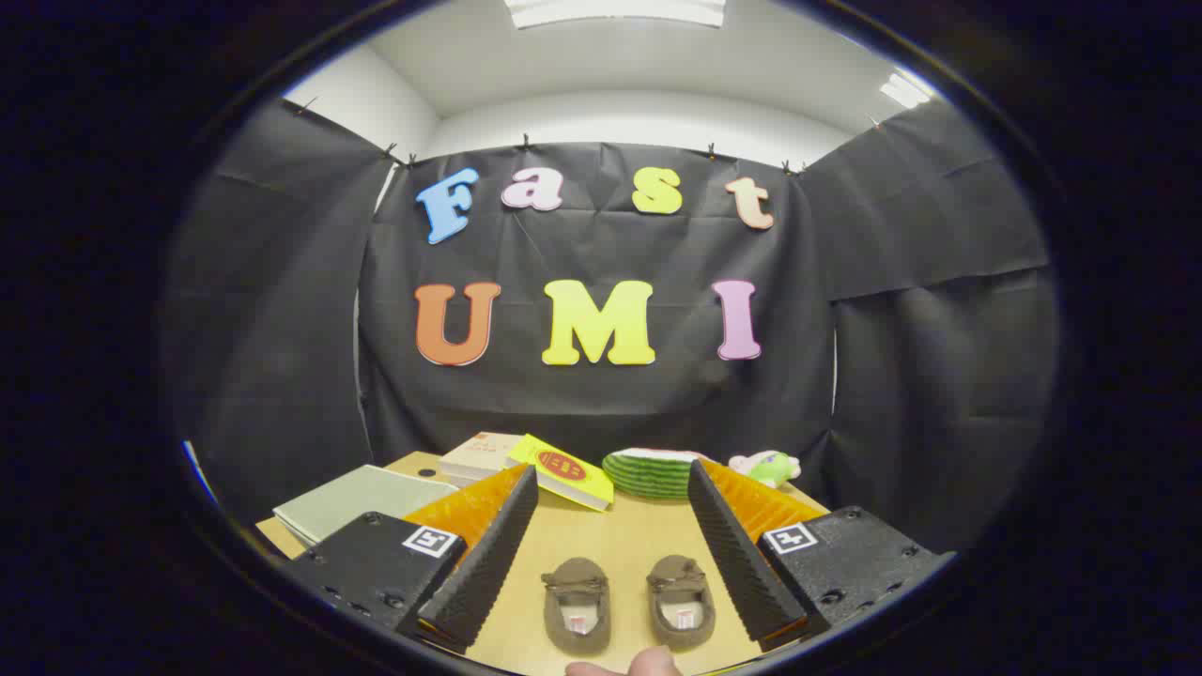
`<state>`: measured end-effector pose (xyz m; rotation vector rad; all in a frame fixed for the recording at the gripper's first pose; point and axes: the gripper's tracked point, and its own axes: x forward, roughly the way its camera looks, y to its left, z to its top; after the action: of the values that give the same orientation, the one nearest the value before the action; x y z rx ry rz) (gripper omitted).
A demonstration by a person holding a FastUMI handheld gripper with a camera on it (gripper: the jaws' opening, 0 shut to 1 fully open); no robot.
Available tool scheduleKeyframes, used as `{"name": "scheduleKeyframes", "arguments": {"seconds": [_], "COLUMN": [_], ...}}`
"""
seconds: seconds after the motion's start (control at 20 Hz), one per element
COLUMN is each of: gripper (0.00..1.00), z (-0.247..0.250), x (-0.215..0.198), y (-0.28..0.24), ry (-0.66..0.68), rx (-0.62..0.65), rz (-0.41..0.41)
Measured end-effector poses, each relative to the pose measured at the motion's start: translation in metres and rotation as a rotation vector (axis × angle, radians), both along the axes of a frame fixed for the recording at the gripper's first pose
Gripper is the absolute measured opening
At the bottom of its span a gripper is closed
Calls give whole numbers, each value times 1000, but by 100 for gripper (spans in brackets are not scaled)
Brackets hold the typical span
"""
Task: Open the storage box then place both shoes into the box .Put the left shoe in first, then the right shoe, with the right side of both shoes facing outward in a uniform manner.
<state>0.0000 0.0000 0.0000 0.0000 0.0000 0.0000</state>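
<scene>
Two small brown slipper shoes lie side by side on the wooden table, toes pointing away from me: the left shoe (577, 604) and the right shoe (681, 601). Both lie low between my fingers, near their bases. My gripper (612, 479) is open wide above the table, its black ribbed fingers (488, 554) spread to either side of the shoes and touching neither. A person's fingertip (648, 663) shows just behind the shoes.
Beyond the fingertips lie a yellow booklet (563, 471), a pale book (481, 455), a green striped watermelon-like object (653, 472) and a small pink and green plush toy (767, 467). A grey-green flat lid or book (362, 500) rests at the table's left.
</scene>
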Motion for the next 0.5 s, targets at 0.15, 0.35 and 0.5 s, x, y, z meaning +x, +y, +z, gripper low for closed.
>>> {"name": "scheduleKeyframes", "arguments": {"seconds": [0.15, 0.35, 0.5], "gripper": [100, 100, 100], "z": [1, -5, -10], "x": [-1, -1, 1], "y": [7, 10, 14], "ry": [2, 15, 37], "rx": [4, 2, 20], "rz": [14, 22, 39]}}
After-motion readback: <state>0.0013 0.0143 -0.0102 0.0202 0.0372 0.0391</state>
